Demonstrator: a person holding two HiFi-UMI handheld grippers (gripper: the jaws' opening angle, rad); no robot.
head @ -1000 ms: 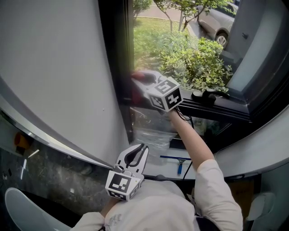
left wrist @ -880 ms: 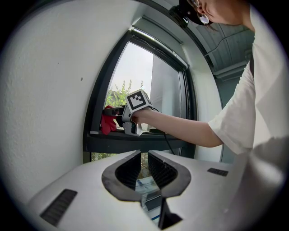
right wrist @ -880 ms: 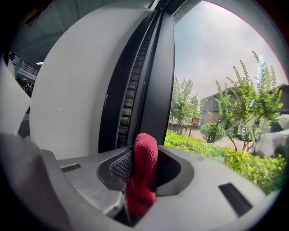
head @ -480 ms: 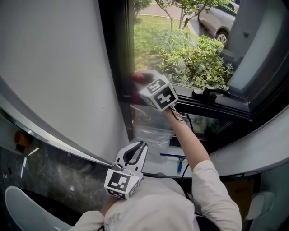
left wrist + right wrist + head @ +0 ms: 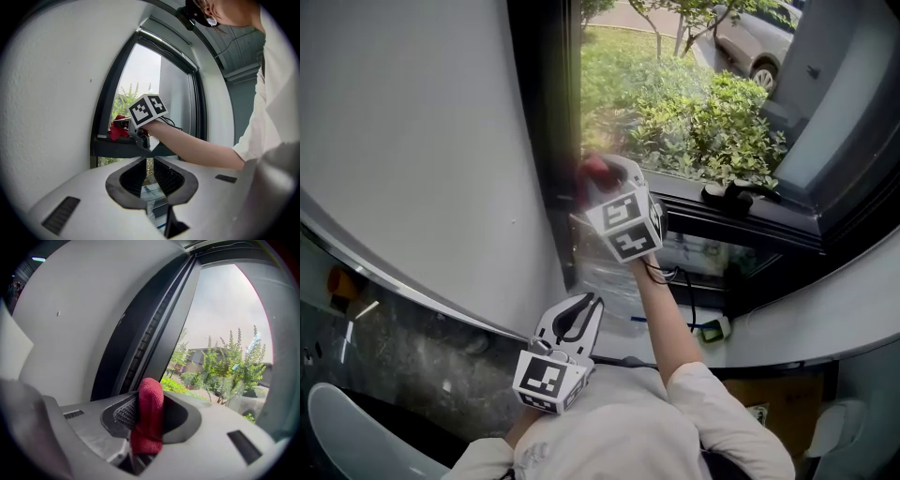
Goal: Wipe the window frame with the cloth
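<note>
at left, the left gripper (image 5: 584,311) hangs low by the person's chest, its jaws pressed together on nothing. up and to its right, the right gripper (image 5: 605,183) clamps a red cloth (image 5: 149,420) beside the dark window frame (image 5: 546,141); whether the cloth touches the frame cannot be told. shrubs (image 5: 712,131) stand outside.

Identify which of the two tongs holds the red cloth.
The right tongs: a red cloth is pinched between their jaws, raised at the dark window frame. The left tongs hang lower, closed, with nothing between them.
</note>
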